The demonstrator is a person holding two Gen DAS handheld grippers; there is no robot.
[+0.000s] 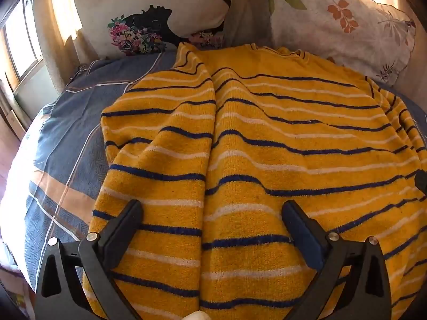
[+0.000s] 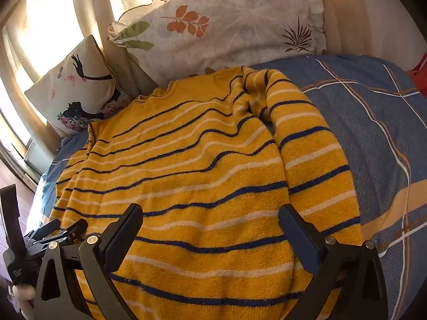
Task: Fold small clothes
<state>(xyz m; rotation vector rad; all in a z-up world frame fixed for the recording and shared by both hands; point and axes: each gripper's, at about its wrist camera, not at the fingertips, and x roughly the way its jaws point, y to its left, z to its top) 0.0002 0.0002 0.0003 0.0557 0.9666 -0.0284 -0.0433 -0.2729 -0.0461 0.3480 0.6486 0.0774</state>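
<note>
A yellow striped sweater (image 1: 267, 146) lies spread on the bed (image 2: 373, 133) (neck toward the pillows (image 2: 226, 26)); left gripper (image 1: 212, 213) and right gripper (image 2: 210, 216) hang above it, tongs apart.

Bed (image 1: 66, 144) — striped sweater (image 1: 267, 160), two pillows (image 1: 333, 26) on it.
</note>
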